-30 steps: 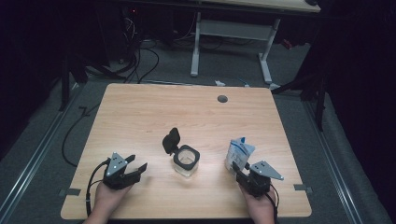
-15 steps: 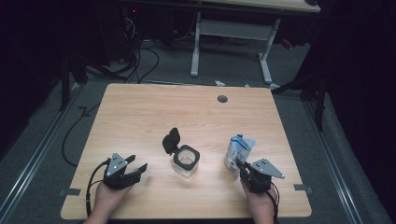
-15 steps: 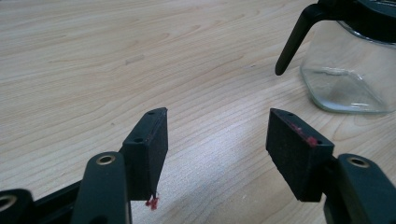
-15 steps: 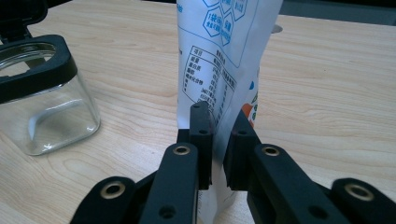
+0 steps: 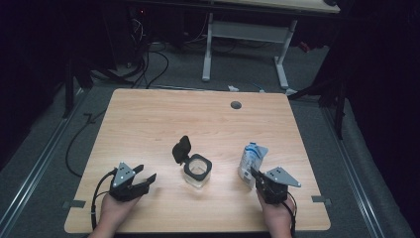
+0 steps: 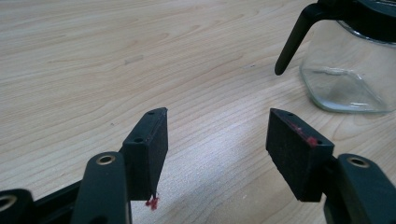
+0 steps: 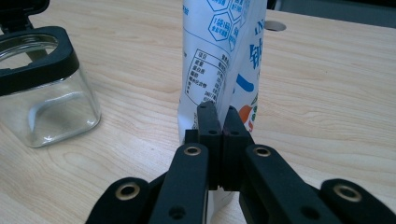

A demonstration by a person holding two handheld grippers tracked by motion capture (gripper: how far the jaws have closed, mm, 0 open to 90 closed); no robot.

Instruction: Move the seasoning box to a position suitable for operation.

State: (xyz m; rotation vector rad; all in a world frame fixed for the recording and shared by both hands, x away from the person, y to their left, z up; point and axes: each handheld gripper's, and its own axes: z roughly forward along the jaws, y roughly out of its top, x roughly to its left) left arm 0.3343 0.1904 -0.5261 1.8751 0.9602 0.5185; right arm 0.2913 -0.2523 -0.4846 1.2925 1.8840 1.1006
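Observation:
A white and blue printed pouch (image 5: 252, 157) stands on the wooden table (image 5: 198, 119) at the front right. My right gripper (image 5: 254, 174) is shut on the pouch's (image 7: 224, 51) lower edge, with the jaws (image 7: 219, 114) pressed together around the thin seam. A square clear glass jar (image 5: 198, 171) with a black rim sits at the front middle, its black hinged lid (image 5: 181, 148) flipped open to the back left. My left gripper (image 5: 146, 172) rests open at the front left, nothing between its jaws (image 6: 217, 135). The jar (image 6: 345, 70) lies ahead of it to the right.
A round cable hole (image 5: 236, 104) sits in the tabletop near the far edge. Behind the table are a white desk frame (image 5: 245, 44) and loose cables (image 5: 148, 59) on the grey floor. The jar (image 7: 42, 88) stands left of the pouch.
My right gripper and the pouch have shifted slightly, the pouch leaning a little more to the left. The left gripper and the jar have not moved.

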